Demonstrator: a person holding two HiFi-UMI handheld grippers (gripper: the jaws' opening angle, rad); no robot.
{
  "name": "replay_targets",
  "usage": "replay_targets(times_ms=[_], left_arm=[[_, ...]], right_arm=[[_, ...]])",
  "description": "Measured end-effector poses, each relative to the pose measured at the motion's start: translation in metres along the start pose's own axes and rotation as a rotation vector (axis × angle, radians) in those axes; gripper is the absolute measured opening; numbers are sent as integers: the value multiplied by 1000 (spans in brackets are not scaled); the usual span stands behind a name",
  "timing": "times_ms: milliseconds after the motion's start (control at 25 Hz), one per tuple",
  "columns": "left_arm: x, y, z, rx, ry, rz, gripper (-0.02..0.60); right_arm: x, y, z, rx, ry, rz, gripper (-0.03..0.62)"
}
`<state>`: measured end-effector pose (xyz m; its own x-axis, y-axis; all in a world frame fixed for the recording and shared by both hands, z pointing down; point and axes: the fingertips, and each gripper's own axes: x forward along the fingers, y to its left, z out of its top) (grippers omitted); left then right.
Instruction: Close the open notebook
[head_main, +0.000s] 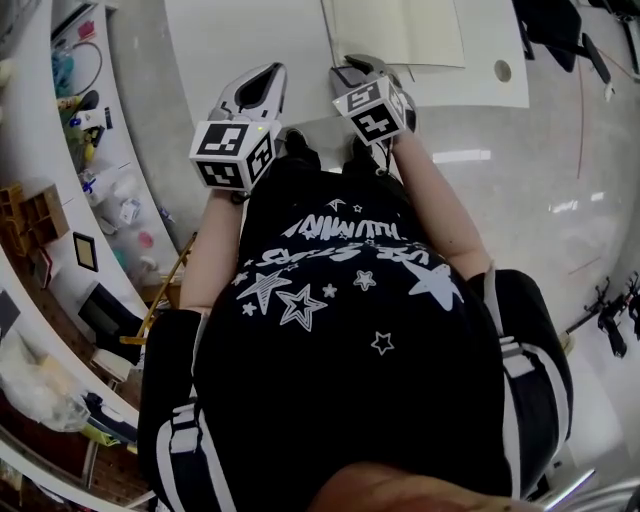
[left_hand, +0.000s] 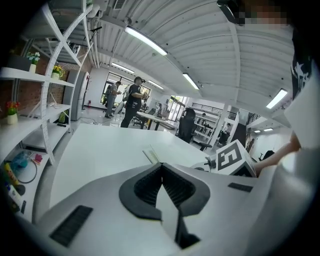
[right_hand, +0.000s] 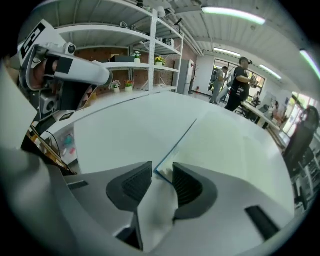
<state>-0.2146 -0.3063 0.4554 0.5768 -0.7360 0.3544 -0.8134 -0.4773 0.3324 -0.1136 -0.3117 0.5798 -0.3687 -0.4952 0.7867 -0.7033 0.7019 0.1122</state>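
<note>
The notebook (head_main: 400, 30) lies flat on the white table (head_main: 230, 40), a pale page facing up with a thin blue edge. My right gripper (head_main: 365, 62) is at its near left corner. In the right gripper view the jaws (right_hand: 162, 172) stand open, with that corner of the notebook (right_hand: 225, 145) between the pads and not pressed by them. My left gripper (head_main: 262, 72) hovers over bare table left of the notebook; its jaws (left_hand: 161, 166) are shut on nothing. From the left gripper view the notebook (left_hand: 151, 154) shows as a thin strip ahead.
Shelves (head_main: 80, 150) with small items run along the table's left side. A round cable hole (head_main: 503, 70) sits in the table right of the notebook, and a dark bag (head_main: 555, 30) lies at the far right. People stand (left_hand: 132, 100) far beyond the table.
</note>
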Motion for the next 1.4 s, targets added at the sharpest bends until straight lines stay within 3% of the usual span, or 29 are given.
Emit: replay_targets(times_ms=[360, 720, 1240, 1400], left_arm=[[4, 7, -1, 1, 12, -16, 12], [1, 8, 0, 11, 10, -26, 12], [-6, 5, 5, 41, -8, -36, 12], [-2, -4, -3, 45, 31, -70, 12]], right_arm=[[-1, -2, -1, 11, 2, -18, 114], [-2, 1, 1, 1, -11, -7, 13], [-15, -2, 10, 43, -54, -1, 8], [-29, -5, 21, 45, -101, -14, 8]])
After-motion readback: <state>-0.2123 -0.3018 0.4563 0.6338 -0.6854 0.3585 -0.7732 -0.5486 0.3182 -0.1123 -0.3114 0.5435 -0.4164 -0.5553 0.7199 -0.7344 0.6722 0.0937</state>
